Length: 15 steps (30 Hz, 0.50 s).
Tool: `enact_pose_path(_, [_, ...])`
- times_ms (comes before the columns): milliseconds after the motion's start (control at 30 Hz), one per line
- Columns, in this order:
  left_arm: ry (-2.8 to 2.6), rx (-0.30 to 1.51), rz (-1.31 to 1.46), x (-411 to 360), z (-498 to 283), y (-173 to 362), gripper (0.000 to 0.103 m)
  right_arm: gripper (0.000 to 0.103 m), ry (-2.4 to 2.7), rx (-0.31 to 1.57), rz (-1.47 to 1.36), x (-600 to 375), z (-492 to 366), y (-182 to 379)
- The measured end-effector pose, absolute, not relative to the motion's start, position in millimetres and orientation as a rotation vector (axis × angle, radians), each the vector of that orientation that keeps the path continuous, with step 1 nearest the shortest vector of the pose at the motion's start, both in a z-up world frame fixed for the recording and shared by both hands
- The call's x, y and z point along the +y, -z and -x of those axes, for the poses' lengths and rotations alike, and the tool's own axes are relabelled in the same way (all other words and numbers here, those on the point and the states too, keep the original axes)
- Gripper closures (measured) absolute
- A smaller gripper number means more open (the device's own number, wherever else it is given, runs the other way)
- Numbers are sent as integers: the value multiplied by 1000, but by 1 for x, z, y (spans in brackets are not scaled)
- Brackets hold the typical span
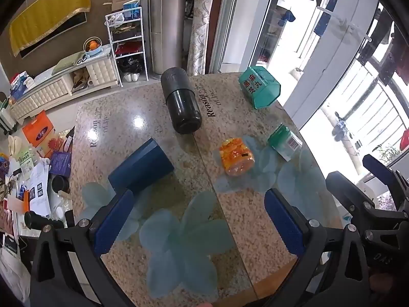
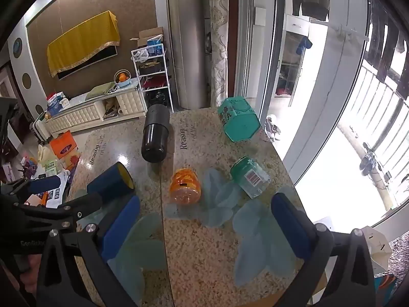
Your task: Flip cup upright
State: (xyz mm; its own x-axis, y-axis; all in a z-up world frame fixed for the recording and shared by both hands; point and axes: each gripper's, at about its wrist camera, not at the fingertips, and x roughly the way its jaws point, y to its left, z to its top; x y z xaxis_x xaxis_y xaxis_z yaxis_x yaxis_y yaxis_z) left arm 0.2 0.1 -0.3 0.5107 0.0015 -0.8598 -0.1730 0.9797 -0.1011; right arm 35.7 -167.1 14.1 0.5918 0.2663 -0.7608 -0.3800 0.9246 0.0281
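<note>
Fingers first, from my left wrist view: my left gripper (image 1: 199, 227) is spread wide above the table (image 1: 230, 217), blue pads at seven and four o'clock, nothing between them. It is pitched down at the tabletop. The blue cup (image 1: 141, 168) lies on its side at about ten o'clock from the gap, just ahead of the left pad (image 1: 110, 222); I cannot tell whether the two touch. At twelve o'clock, farther out, a black flask (image 1: 182, 102) lies on its side. An orange jar (image 1: 235, 156) is at one o'clock, a clear green-capped jar (image 1: 285, 142) beyond it at two, and a teal box (image 1: 259, 87) sits near the far table edge. My right gripper's black frame (image 1: 358, 199) shows at three o'clock, beside mine.

Over to the right wrist view: my right gripper (image 2: 204, 232) is likewise spread, pads at eight and four o'clock, holding nothing, angled down over the table (image 2: 204, 268). The cup (image 2: 112, 183) lies at ten o'clock with its yellow-lined mouth turned toward the table's middle. My left gripper (image 2: 51, 197) reaches in from nine o'clock, one finger (image 2: 43, 183) behind the cup and another across its near side, so the cup sits between them. The flask (image 2: 155, 134) is at eleven o'clock, the orange jar (image 2: 185, 186) at twelve, the clear jar (image 2: 250, 177) at one, the teal box (image 2: 239, 119) beyond.
</note>
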Motion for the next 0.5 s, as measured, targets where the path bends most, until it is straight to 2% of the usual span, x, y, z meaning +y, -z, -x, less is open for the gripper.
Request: enact_pose_path(500, [-102, 1035, 195, 3, 4, 5, 0, 0, -376, 869, 141, -166, -29, -13])
